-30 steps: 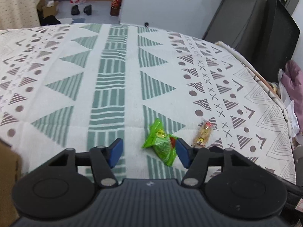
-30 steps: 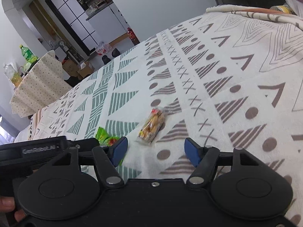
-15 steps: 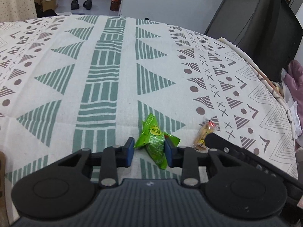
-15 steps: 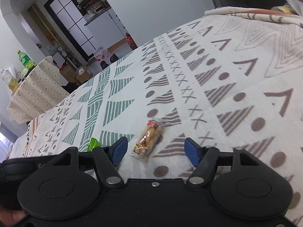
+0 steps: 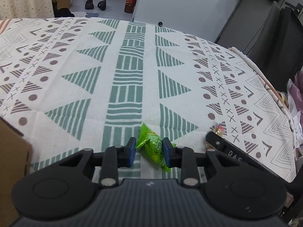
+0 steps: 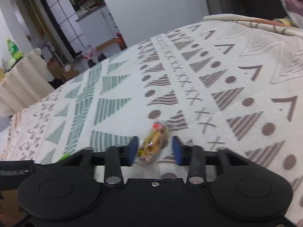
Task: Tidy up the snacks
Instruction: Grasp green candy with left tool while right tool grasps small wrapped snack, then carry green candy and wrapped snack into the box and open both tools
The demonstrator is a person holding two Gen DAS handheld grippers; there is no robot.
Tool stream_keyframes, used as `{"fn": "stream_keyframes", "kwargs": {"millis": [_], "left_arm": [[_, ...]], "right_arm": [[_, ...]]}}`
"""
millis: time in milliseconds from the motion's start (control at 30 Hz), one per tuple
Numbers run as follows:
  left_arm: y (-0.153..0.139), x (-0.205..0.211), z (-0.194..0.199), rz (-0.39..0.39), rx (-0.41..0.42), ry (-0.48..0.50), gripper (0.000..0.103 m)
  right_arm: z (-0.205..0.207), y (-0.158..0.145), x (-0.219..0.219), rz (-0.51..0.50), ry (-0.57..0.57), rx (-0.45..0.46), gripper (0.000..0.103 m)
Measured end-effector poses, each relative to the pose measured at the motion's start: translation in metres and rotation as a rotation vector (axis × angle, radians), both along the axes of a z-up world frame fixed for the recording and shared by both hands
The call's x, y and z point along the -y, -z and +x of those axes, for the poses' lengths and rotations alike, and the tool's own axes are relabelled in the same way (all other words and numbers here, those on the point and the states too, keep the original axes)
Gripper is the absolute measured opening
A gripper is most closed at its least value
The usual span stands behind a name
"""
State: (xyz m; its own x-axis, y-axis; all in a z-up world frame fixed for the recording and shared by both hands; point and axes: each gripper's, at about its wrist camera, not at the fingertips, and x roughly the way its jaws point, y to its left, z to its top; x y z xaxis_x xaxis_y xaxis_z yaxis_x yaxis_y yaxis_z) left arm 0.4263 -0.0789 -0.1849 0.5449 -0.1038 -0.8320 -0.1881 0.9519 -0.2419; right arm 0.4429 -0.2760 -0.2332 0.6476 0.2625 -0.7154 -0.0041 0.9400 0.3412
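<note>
A green snack packet point(image 5: 151, 147) lies on the patterned tablecloth point(image 5: 125, 79); my left gripper point(image 5: 149, 147) has both blue pads pressed on its sides, and the jaws are still closing. A clear packet of tan snacks with a red label point(image 6: 154, 141) sits between the pads of my right gripper point(image 6: 154, 147). The left pad touches that packet and a narrow gap shows at the right pad. In the left wrist view the clear packet point(image 5: 218, 129) peeks from behind the right gripper's black body. A sliver of the green packet point(image 6: 64, 157) shows in the right wrist view.
A brown cardboard box point(image 5: 11, 160) stands at the near left of the table. The cloth's right edge point(image 5: 265, 83) drops off beside dark furniture. Behind the table are a dotted cloth point(image 6: 20, 87), a green bottle point(image 6: 12, 49), shoes and boxes on the floor.
The left jaws closed from wide apart onto the green packet. The right gripper slid forward until the clear packet lay between its pads, then its jaws narrowed around it.
</note>
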Motion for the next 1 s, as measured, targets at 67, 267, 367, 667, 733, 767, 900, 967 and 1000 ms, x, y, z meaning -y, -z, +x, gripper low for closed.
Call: {"fn": "stream_keyframes", "kwargs": {"millis": [67, 267, 367, 667, 733, 767, 900, 967, 1000], "left_arm": [[-0.003, -0.002, -0.004, -0.003, -0.004, -0.004, 0.026], [-0.02, -0.007, -0.02, -0.014, 0.009, -0.002, 0.025], [-0.03, -0.013, -0.031, -0.027, 0.016, -0.01, 0.024], [-0.073, -0.037, -0.068, -0.034, 0.075, -0.04, 0.023], [-0.081, -0.042, -0.076, -0.04, 0.086, -0.05, 0.023], [-0.085, -0.045, -0.08, -0.043, 0.094, -0.055, 0.023], [-0.095, -0.055, -0.096, -0.048, 0.111, -0.066, 0.023], [-0.097, -0.061, -0.103, -0.053, 0.113, -0.078, 0.023], [-0.099, -0.064, -0.106, -0.057, 0.114, -0.085, 0.023]], "right_arm": [[-0.007, -0.003, 0.004, 0.025, 0.005, -0.025, 0.019], [-0.028, -0.017, 0.008, 0.037, -0.008, -0.062, 0.018], [-0.038, -0.029, 0.009, 0.053, -0.009, -0.069, 0.018], [-0.066, -0.079, -0.012, 0.082, -0.066, -0.035, 0.018], [-0.072, -0.089, -0.017, 0.099, -0.07, -0.03, 0.019], [-0.075, -0.092, -0.019, 0.107, -0.072, -0.027, 0.019], [-0.085, -0.105, -0.032, 0.122, -0.083, -0.024, 0.019], [-0.092, -0.112, -0.039, 0.114, -0.099, -0.014, 0.019], [-0.095, -0.117, -0.043, 0.114, -0.104, -0.01, 0.019]]}}
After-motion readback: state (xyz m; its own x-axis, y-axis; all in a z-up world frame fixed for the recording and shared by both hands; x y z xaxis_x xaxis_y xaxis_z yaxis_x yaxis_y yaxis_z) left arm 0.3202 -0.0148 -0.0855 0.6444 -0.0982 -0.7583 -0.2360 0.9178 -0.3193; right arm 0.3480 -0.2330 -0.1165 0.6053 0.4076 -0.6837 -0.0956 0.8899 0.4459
